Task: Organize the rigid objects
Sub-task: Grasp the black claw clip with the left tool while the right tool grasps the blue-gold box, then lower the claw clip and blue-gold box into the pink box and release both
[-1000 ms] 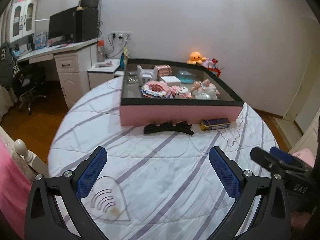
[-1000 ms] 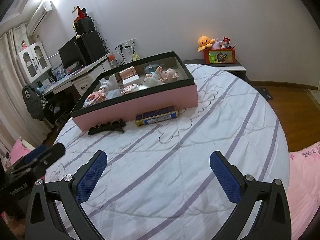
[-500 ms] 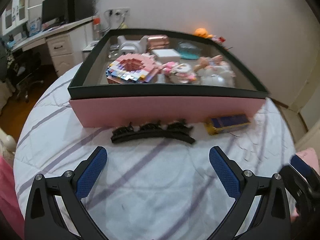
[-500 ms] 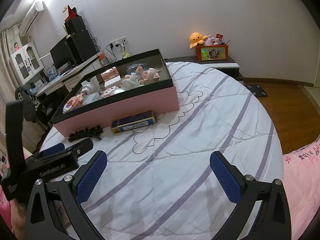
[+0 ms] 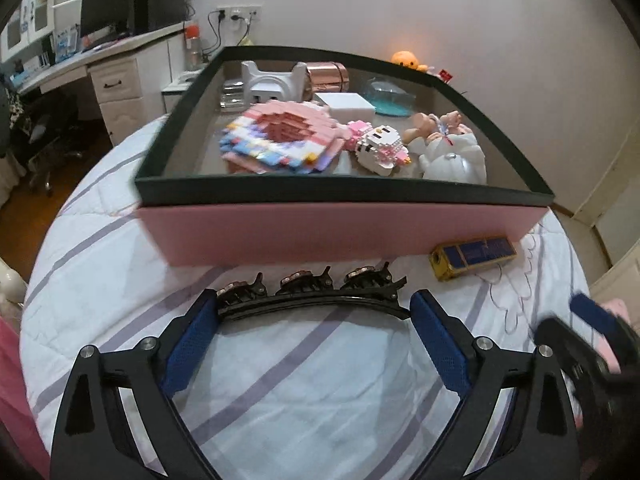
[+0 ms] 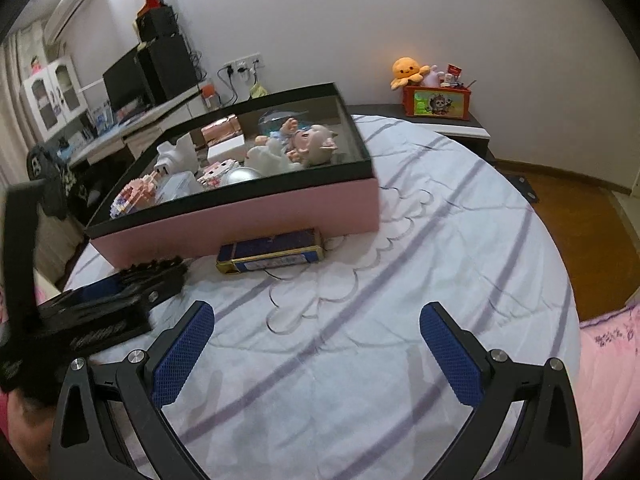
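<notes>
1. The left gripper (image 5: 314,320) sits low over a round bed, its blue-padded fingers (image 5: 188,340) bracketing a long black hair clip (image 5: 312,292). The jaws have just been closing, with the clip lying between them lengthwise. The pads appear to be at the clip's two tips, but no firm press is evident.

2. The clip lies on the bedsheet (image 5: 304,392), just in front of a pink storage box (image 5: 340,232) with a dark rim. A blue and gold flat box (image 5: 474,254) lies beside it, to the right.

3. Risk: the clip is curved and thin. Squeezed end to end, it would probably bow, spring out or flip sideways.

4. Risk: the soft sheet gives underfoot, so the fingers may snag fabric and lift it with the clip.

5. Risk: the clip sits near the pink wall. Pushing forward could jam it against the box or shove the box.

6. The right gripper (image 6: 316,354) hovers over bare sheet, fingers wide apart and empty. It points towards the flat box but is well short of it.

7. The storage box already holds toy bricks, a doll, a white block and small containers.

8. The room is a bedroom: white striped bedding, wooden floor, a desk with a monitor at the left, a plain wall and an orange plush octopus (image 6: 406,72) on a side shelf.
</notes>
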Available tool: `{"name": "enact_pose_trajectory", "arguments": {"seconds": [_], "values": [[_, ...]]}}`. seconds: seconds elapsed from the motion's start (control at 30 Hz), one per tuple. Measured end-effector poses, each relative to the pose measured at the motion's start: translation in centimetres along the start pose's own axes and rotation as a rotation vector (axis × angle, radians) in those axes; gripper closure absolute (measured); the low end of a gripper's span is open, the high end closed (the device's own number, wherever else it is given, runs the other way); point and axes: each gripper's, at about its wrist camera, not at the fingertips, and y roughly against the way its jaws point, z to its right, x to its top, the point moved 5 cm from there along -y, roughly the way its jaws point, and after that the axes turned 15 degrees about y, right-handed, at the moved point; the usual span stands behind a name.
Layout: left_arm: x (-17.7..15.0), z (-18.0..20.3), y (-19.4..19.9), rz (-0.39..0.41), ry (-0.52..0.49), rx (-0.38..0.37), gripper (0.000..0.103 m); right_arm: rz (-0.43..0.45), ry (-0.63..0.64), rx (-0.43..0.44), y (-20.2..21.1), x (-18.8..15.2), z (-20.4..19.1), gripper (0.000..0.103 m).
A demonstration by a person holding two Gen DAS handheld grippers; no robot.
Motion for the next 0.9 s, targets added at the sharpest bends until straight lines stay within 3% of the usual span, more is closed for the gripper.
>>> {"name": "enact_pose_trajectory", "arguments": {"seconds": [0.23, 0.43, 0.47, 0.57, 0.9], "values": [[-0.5, -3.4, 2.7, 0.068, 0.022, 0.03, 0.007, -0.074, 0.064, -0.015, -3.5, 2.2, -2.1, 0.0], [-0.8, -3.6, 3.2, 0.089, 0.009, 0.025, 0.007, -0.139, 0.095, -0.077, -6.7, 2.8, -2.5, 0.0], [-0.7, -3.5, 3.1, 0.09, 0.007, 0.025, 0.007, -0.137, 0.104, -0.085, -6.6, 2.8, -2.6, 0.001], [-0.4, -3.8, 2.9, 0.082, 0.026, 0.008, 0.007, -0.118, 0.123, -0.09, -6.1, 2.7, -2.9, 0.02], [-0.3, -4.0, 2.8, 0.082, 0.038, -0.003, 0.007, -0.084, 0.113, -0.037, -3.7, 1.2, -3.6, 0.02]]}}
